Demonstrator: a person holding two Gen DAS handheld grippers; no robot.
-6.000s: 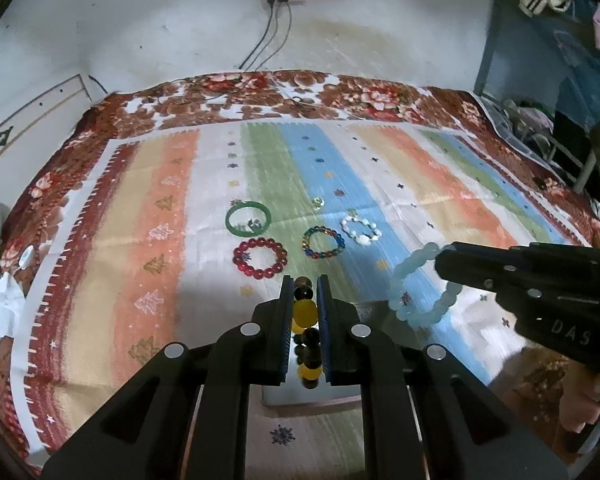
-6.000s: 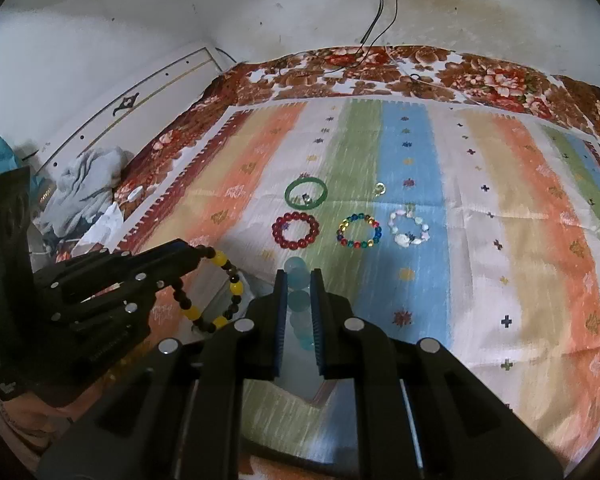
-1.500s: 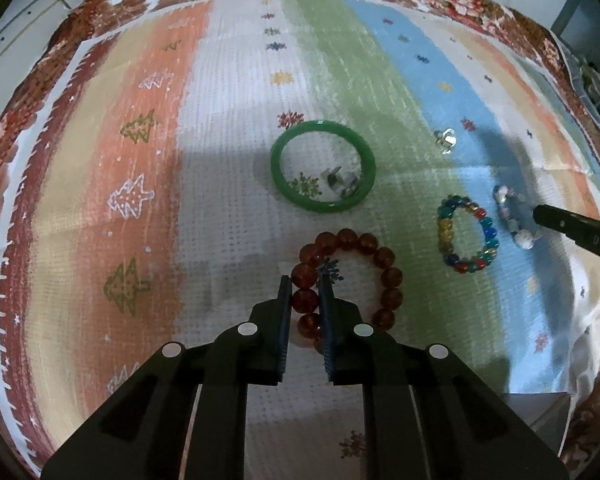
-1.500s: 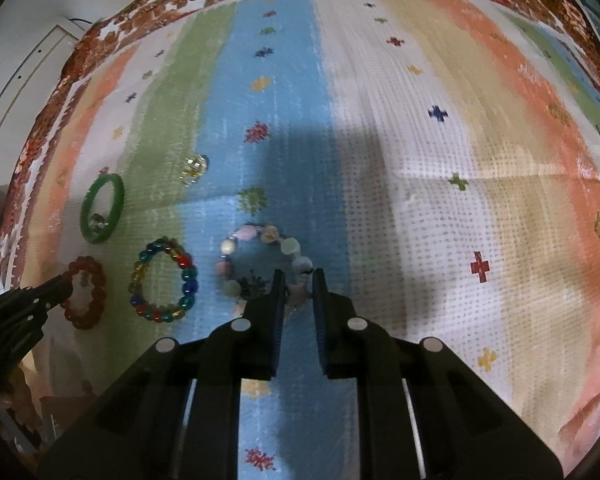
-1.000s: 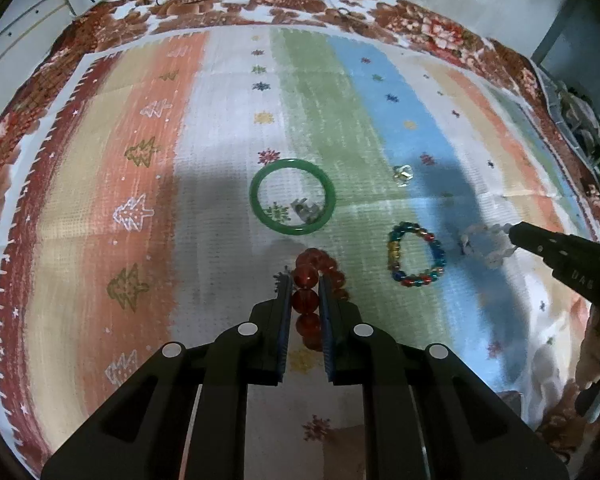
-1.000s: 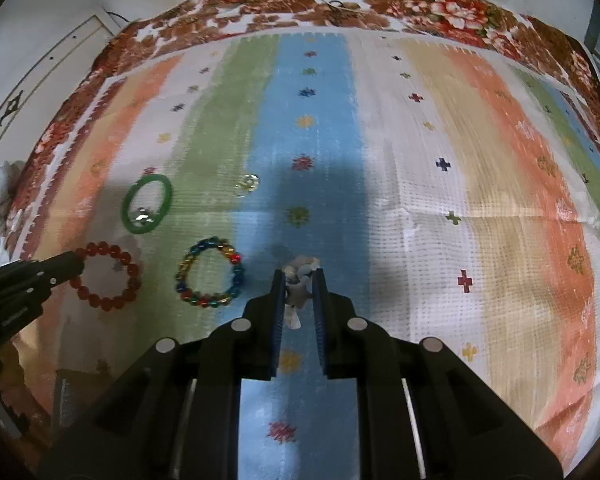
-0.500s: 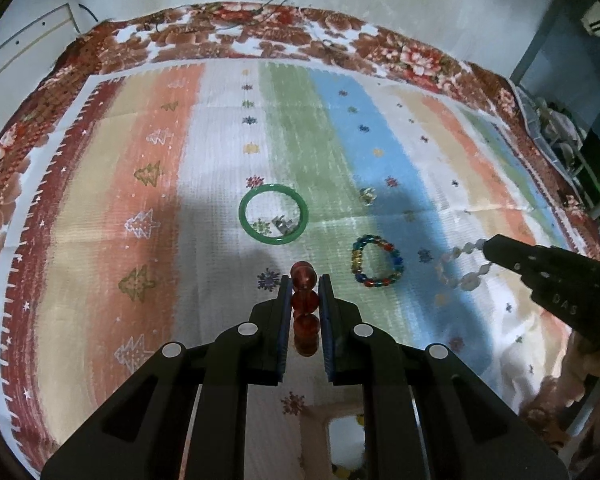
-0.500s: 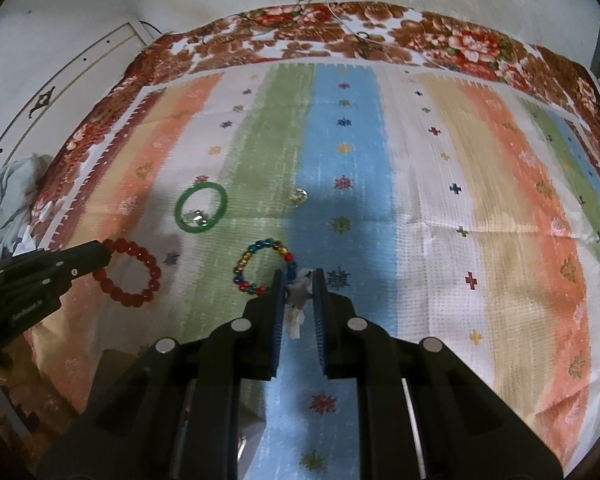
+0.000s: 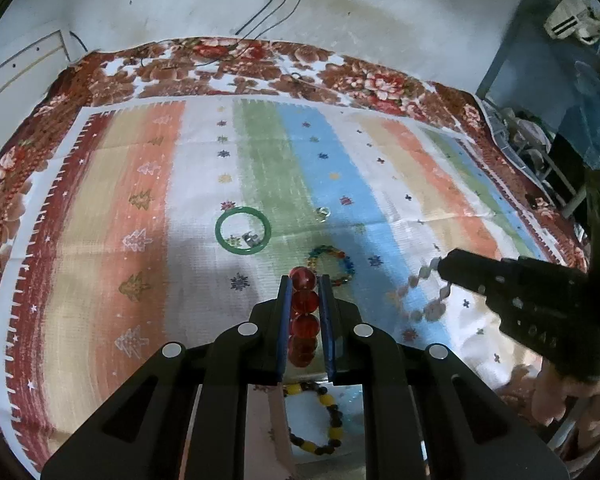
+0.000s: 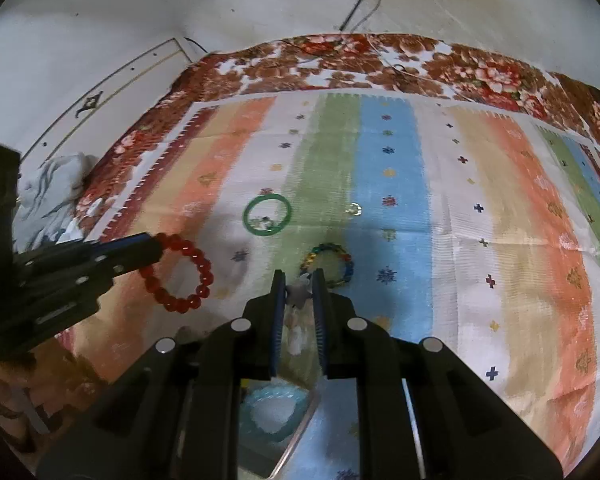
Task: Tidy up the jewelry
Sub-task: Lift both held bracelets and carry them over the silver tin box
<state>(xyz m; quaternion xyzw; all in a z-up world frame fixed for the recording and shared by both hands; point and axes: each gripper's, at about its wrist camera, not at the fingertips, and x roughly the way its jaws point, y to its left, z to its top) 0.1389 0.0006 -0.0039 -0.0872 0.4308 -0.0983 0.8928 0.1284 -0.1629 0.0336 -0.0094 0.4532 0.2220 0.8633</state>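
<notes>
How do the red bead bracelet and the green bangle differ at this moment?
The red bead bracelet is a string of round translucent beads; the green bangle is one smooth solid ring. The bracelet hangs pinched in the left gripper, lifted off the cloth; the bangle lies flat on the striped cloth, ungripped. Both are closed loops.

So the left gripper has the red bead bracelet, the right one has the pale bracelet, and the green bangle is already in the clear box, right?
Not quite. The green bangle lies on the striped cloth, not in the clear box, as the right wrist view shows. The left gripper does hold the red bead bracelet, and the right gripper the pale bracelet.
</notes>
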